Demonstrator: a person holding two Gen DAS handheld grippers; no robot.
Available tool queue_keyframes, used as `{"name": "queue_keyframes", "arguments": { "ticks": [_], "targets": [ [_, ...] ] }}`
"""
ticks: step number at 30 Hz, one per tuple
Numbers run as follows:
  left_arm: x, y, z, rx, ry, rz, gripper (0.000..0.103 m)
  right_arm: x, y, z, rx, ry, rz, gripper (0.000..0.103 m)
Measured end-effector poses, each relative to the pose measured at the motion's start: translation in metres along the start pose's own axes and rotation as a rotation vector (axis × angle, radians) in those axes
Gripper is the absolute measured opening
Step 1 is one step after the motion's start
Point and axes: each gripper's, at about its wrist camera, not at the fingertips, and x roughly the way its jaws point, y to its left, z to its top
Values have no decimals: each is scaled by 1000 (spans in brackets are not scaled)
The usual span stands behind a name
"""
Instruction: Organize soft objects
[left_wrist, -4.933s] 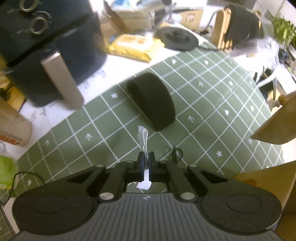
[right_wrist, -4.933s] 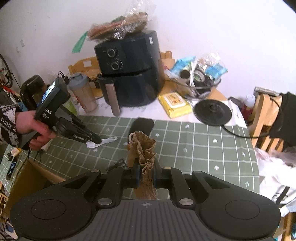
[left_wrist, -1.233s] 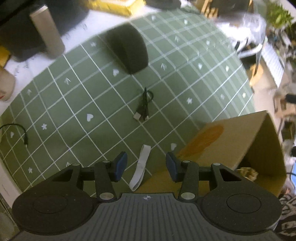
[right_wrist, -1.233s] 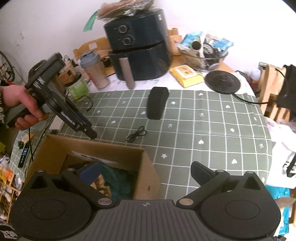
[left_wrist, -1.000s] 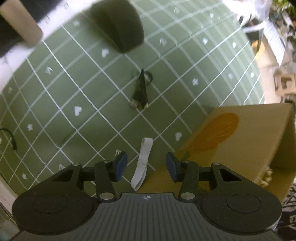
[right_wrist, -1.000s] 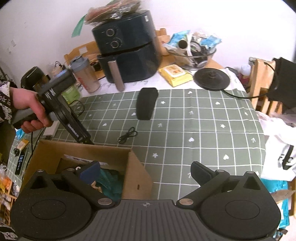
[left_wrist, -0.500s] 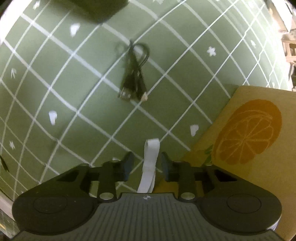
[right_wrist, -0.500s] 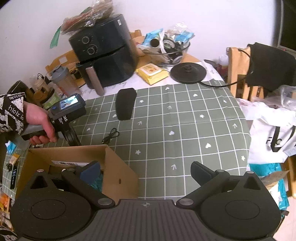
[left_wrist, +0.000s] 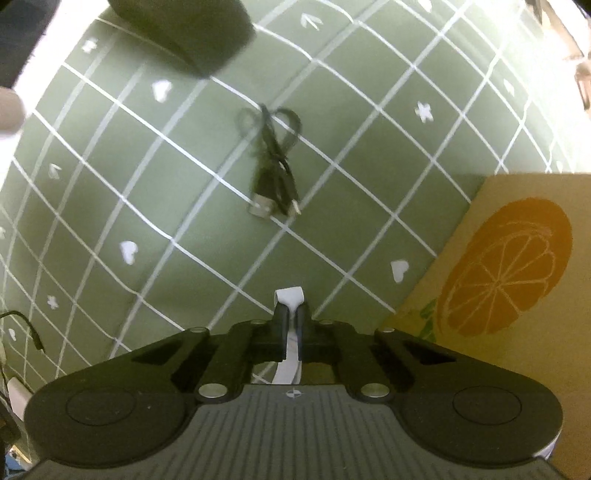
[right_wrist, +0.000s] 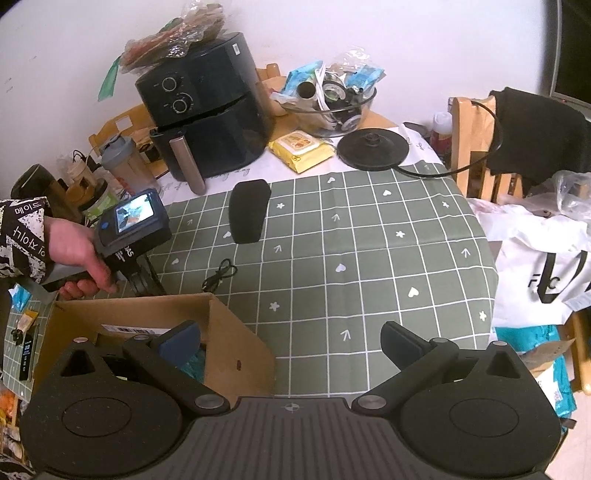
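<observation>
While spread across most of the table, green checked tablecloth (right_wrist: 369, 258) with white hearts and arrows. Black air fryer (right_wrist: 207, 122) at the back edge, well behind everything else. Cardboard box (right_wrist: 229, 343) with an orange printed on its side at the near left corner, teal fabric inside. Dark soft pad (right_wrist: 248, 216) lying flat mid-cloth, between fryer and box. Right gripper (right_wrist: 291, 341) up over the box corner, fingers spread wide, nothing between them. Left gripper (left_wrist: 291, 323) angled down just beside the box, fingers pressed together, pinching white strap (left_wrist: 290, 295), strap end poking out past the tips over the cloth. Small coiled black cable (left_wrist: 273, 162) near, not touching.
</observation>
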Motion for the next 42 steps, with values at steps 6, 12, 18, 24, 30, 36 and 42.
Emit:
{"name": "queue_keyframes", "arguments": {
  "ticks": [6, 12, 18, 24, 30, 36, 42],
  "targets": [
    [-32, 12, -11, -61, -115, -7, 4, 1, 2, 3, -12, -3, 7, 103],
    [-69, 26, -30, -148, -267, 8, 4, 3, 8, 9, -34, -10, 21, 103],
    [-108, 47, -55, -256, -446, -2, 4, 4, 16, 17, -69, -22, 33, 103],
    [-133, 47, -79, -303, -601, -30, 3, 5, 21, 27, -98, -32, 36, 103],
    [-162, 29, -113, -321, -712, -37, 3, 5, 24, 36, -128, -39, 35, 103],
    [-188, 15, -149, -353, -803, -78, 4, 9, 28, 42, -148, -38, 41, 103],
    [-199, 0, -177, -375, -832, -114, 4, 18, 42, 45, -188, -19, 60, 103]
  ]
}}
